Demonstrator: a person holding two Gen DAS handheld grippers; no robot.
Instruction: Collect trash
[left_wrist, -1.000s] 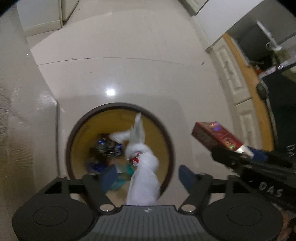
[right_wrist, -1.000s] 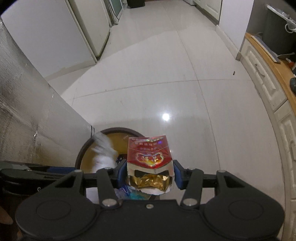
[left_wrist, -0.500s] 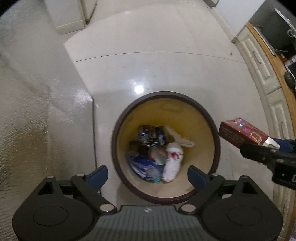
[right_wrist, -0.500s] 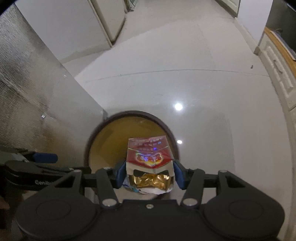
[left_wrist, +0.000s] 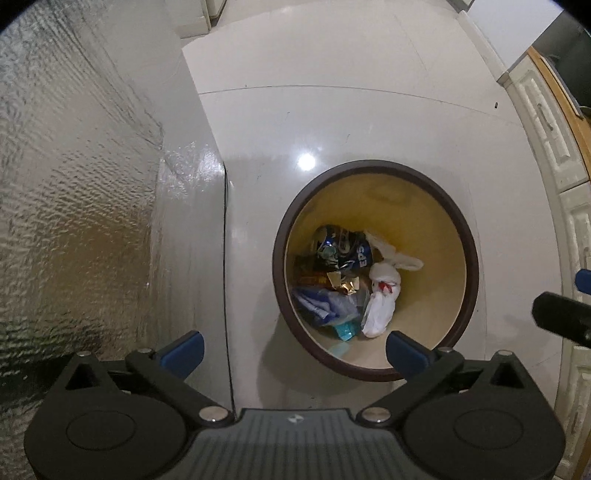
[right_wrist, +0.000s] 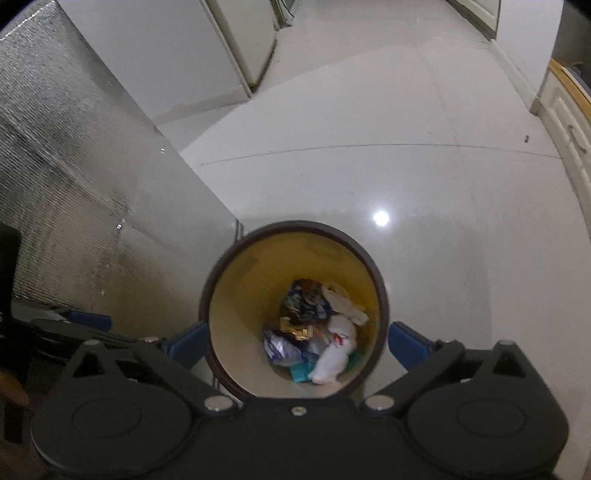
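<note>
Left wrist view looks straight down at a round trash bin (left_wrist: 469, 258) with a dark brown rim and yellowish inside, sitting on the glossy pale floor (left_wrist: 369, 122). The left gripper (left_wrist: 293, 350) has its jaws spread wide with nothing between them, and the bin sits ahead of the jaws, closer to the right-hand blue pad. At the bottom of the bin there's a knotted white plastic bag (left_wrist: 380, 299), a crushed blue can (left_wrist: 341, 249), a crumpled gold foil wrapper (left_wrist: 341, 286) and some bluish plastic packaging (left_wrist: 325, 304). A textured silvery panel (left_wrist: 81, 192) runs along beyond the left-hand pad.

Right wrist view: the right gripper (right_wrist: 295, 343) is wide open too, holding nothing, and the bin (right_wrist: 229, 280) sits right between the two blue pads, directly under the jaws. Same pile of trash shows in there, white bag (right_wrist: 332, 354) toward the right pad.
</note>
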